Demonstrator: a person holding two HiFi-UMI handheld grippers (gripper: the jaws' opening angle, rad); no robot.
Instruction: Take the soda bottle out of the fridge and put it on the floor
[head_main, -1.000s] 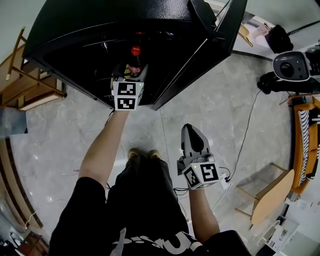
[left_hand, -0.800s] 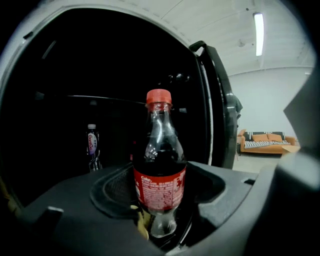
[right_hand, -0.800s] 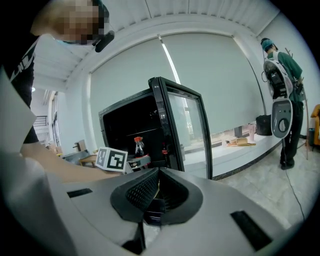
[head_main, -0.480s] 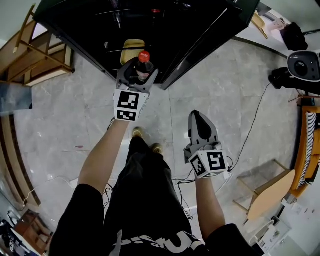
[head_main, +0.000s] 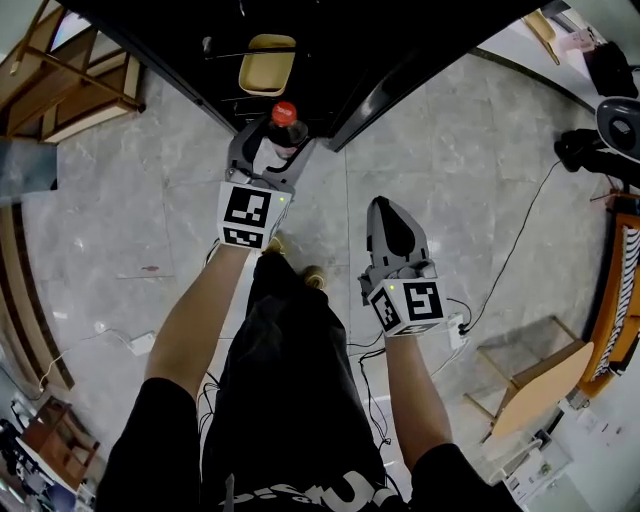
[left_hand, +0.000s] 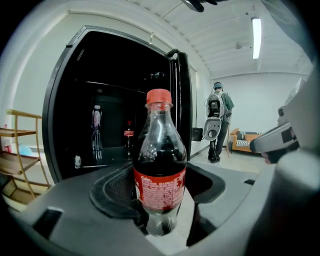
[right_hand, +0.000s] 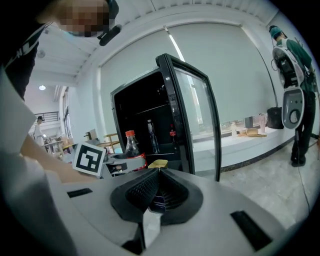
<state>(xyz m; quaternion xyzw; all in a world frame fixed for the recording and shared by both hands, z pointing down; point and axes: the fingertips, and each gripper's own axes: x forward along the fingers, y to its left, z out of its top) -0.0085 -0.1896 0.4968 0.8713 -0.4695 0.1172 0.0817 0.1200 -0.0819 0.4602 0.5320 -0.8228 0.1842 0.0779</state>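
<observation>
One clear plastic soda bottle (left_hand: 160, 170), red-capped, red-labelled, part-filled with dark cola, stands upright clamped in the left claw (head_main: 270, 142), now outside the black fridge (head_main: 400, 40) over the grey floor (head_main: 450, 180), previously inside; right claw (head_main: 387, 212) clenched, empty.

The left tongs (head_main: 266, 145) reach forward on a bare, almost straight left arm (head_main: 195, 320). Their jaws are clamped on the lower body of the soda bottle (left_hand: 160, 165), which stands upright between them. The right tongs (head_main: 388, 212) sit to the right of the left tongs, well apart from them and drawn back nearer the body. They point forward with the jaws pressed together and nothing between them. The right forearm (head_main: 405, 400) runs straight back behind them.
</observation>
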